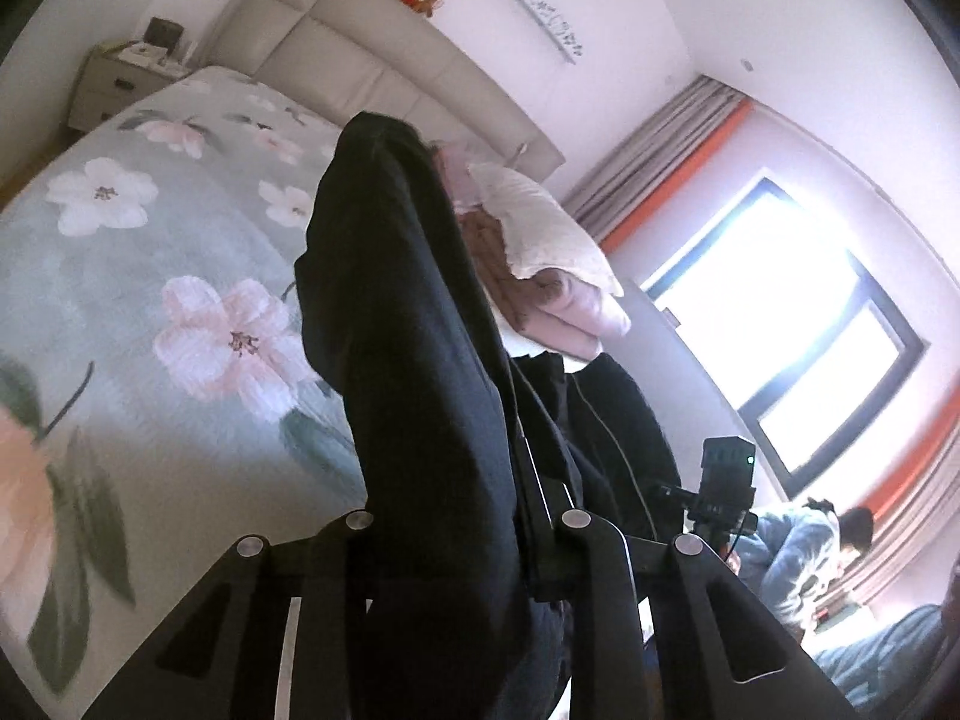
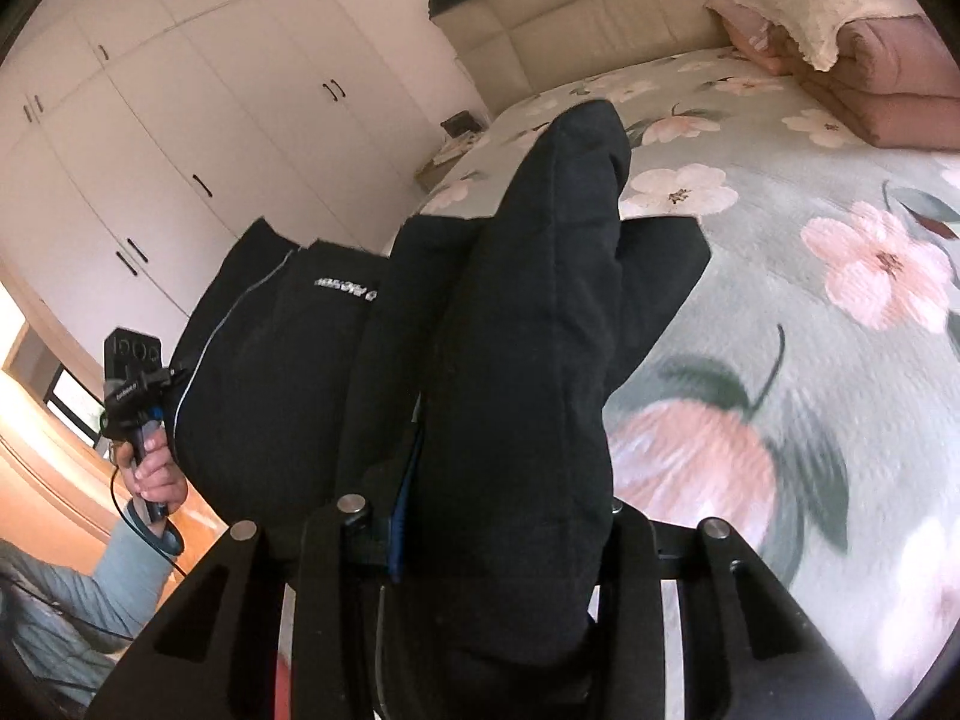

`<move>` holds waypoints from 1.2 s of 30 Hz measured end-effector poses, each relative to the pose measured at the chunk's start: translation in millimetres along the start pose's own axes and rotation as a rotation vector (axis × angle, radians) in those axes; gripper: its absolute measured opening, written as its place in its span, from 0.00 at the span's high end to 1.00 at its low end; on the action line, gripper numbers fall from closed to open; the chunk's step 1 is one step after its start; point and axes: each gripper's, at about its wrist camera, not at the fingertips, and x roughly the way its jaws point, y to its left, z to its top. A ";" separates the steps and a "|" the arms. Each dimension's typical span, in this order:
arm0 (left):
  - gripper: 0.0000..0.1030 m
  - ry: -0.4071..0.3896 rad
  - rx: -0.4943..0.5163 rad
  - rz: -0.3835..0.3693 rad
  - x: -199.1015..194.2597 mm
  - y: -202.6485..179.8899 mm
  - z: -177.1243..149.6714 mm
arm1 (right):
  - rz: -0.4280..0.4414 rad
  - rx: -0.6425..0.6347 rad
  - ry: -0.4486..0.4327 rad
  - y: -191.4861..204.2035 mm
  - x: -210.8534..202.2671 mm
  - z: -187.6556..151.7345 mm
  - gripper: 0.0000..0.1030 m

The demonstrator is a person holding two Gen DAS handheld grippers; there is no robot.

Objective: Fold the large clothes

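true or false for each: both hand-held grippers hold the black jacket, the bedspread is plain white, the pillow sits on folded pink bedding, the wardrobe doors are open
1. Both hand-held grippers, left and right, are clamped on the black jacket. True.
2. The bedspread is plain white. False: it is pale green with pink and white flowers.
3. The cream pillow lies on folded pink bedding. True.
4. The wardrobe doors are open. False: all are closed.

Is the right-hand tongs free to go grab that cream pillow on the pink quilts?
Probably not yet. The right tongs are shut on the black jacket, which also hangs from the left tongs. The cream pillow lies uncovered across the flowered bed.
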 end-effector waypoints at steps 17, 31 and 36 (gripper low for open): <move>0.45 0.117 -0.580 0.158 2.9 170.7 -127.6 | -0.257 0.574 0.104 -129.0 14.0 -112.5 0.31; 0.46 0.143 0.004 0.541 -3.0 11.6 -96.8 | -0.507 0.021 0.097 71.3 37.4 -66.8 0.29; 0.44 0.293 -0.171 0.582 40.5 64.2 -136.1 | -0.528 0.065 0.288 59.7 117.9 -108.9 0.26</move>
